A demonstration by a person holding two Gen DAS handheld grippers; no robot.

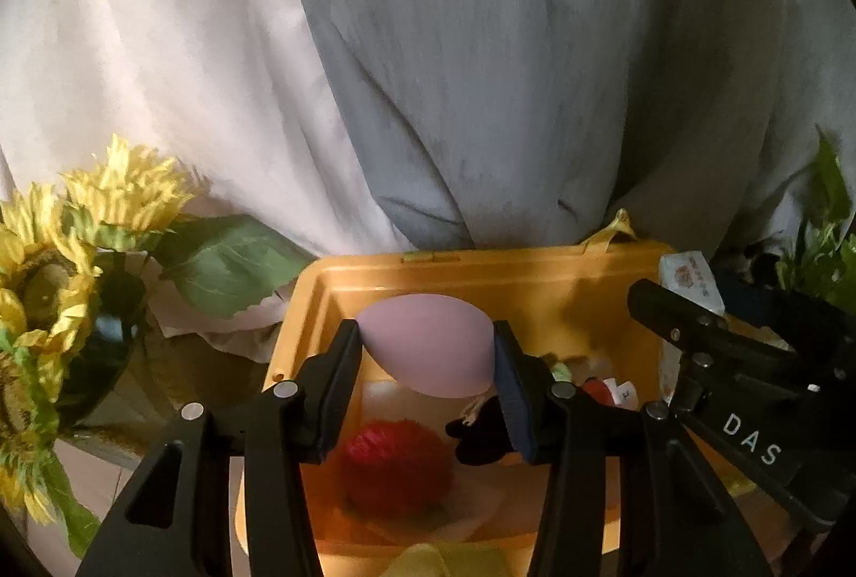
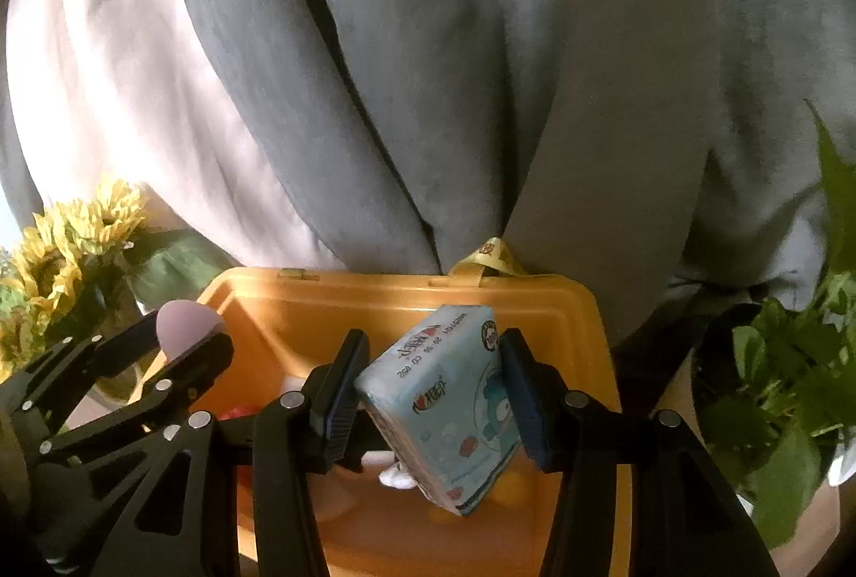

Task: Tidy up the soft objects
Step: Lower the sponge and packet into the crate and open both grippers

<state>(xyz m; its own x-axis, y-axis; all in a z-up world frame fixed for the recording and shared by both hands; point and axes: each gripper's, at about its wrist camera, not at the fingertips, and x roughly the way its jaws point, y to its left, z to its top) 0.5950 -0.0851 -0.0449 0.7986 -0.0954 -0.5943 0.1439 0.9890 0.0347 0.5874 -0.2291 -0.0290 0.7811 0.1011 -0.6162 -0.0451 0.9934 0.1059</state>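
Left gripper (image 1: 428,357) clamped on a lilac sponge (image 1: 428,347), right gripper (image 2: 433,395) clamped on a tilted tissue pack (image 2: 444,411), both poised above the yellow bin (image 2: 406,293) just below: placing step, apparently calling for lowering and release.

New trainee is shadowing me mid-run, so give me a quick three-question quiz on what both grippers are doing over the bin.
1. True or false: the left gripper is shut on the purple sponge.
2. What does the right gripper hold? A) tissue pack B) red ball C) sunflower
3. Fill in: both held items hang above the ____ bin.

Key: 1 true; 2 A; 3 orange. The red fuzzy ball already lies inside the bin, and the sunflowers stand outside it, to its left.
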